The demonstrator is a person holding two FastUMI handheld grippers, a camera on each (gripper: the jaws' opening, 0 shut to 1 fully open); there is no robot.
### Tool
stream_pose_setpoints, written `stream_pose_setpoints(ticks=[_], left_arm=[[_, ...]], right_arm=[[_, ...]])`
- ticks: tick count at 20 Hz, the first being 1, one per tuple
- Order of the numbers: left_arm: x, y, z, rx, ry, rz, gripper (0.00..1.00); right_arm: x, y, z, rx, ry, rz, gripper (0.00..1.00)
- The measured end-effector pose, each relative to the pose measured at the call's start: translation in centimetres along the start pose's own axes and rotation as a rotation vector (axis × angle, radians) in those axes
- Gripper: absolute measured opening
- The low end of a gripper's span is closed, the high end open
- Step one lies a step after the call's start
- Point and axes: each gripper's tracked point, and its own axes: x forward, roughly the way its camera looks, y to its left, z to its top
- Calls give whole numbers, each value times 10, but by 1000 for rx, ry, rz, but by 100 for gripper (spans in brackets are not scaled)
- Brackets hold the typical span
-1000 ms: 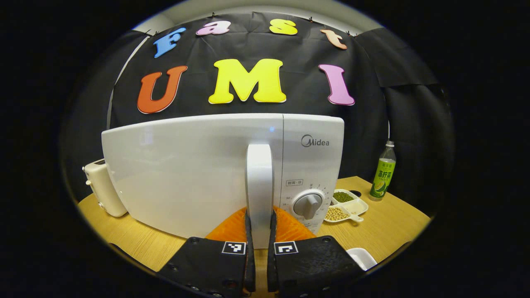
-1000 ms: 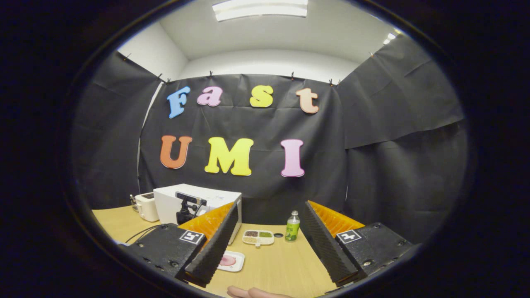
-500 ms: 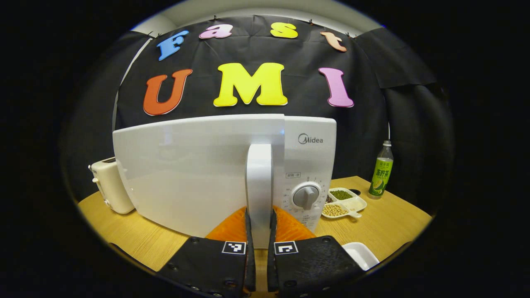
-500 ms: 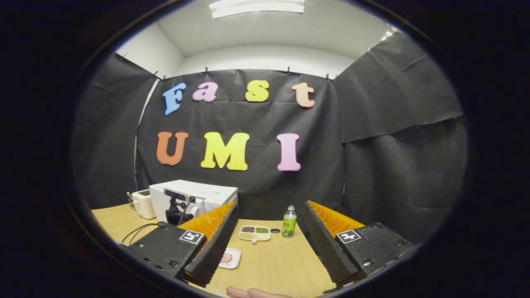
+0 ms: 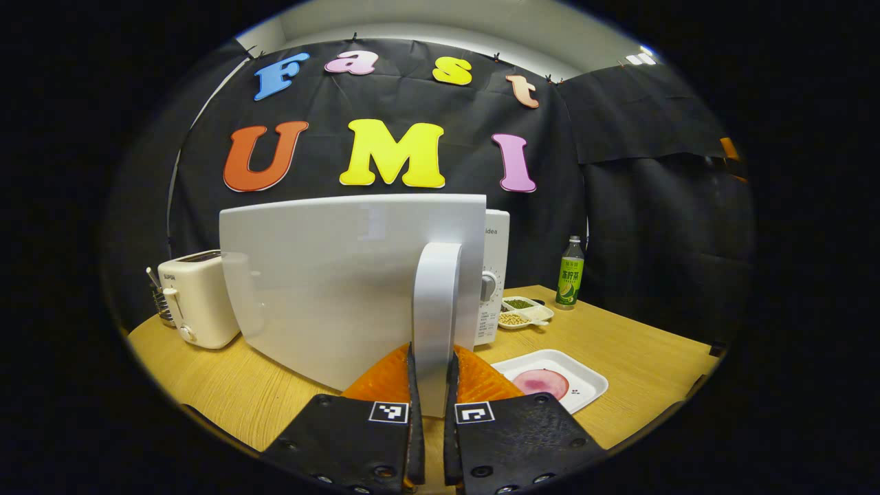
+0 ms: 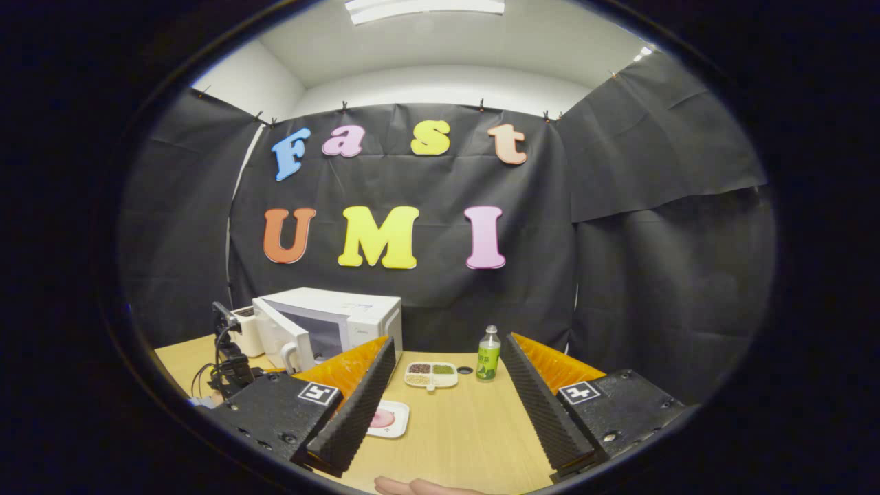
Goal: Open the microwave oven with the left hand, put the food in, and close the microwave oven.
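With the left gripper [image 5: 432, 447] clenched on the white microwave door's upright handle [image 5: 436, 309] and the right gripper [image 6: 443, 392] spread empty, the part-open door could slip free if pulled off its arc, while the pink food slice on its white rectangular tray [image 5: 550, 381] waits near the wooden table's front edge.

The microwave [image 5: 344, 275] is white all over, handle [image 5: 434, 323] included. Beside it the toaster [image 5: 196, 295] is cream. The table [image 5: 639, 357] is light wood with fine grain. A white tray [image 5: 584, 377] holds a pink round slice [image 5: 541, 382]. The divided dish [image 5: 526, 313] is white, with green and tan beans. The bottle [image 5: 570, 281] is green with a white cap.
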Motion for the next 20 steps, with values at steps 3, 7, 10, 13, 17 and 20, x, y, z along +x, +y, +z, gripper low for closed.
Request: stream_pose_setpoints(ticks=[3, 7, 10, 13, 17, 20], left_arm=[[-33, 17, -5, -9, 14, 20, 10], [-83, 55, -12, 30, 31, 89, 31], [-124, 95, -24, -11, 40, 145, 41], [-174, 136, -29, -13, 32, 254, 75], [-225, 167, -18, -9, 25, 368, 94], [-249, 168, 11, 5, -25, 416, 94]], right_arm=[[-4, 13, -10, 0, 24, 9, 93], [-8, 31, -22, 4, 52, 37, 100], [-7, 43, -36, 12, 83, 58, 100], [-3, 56, -53, -5, 118, 90, 100], [19, 66, -77, -52, 179, 117, 100], [44, 68, -91, -57, 247, 126, 100]])
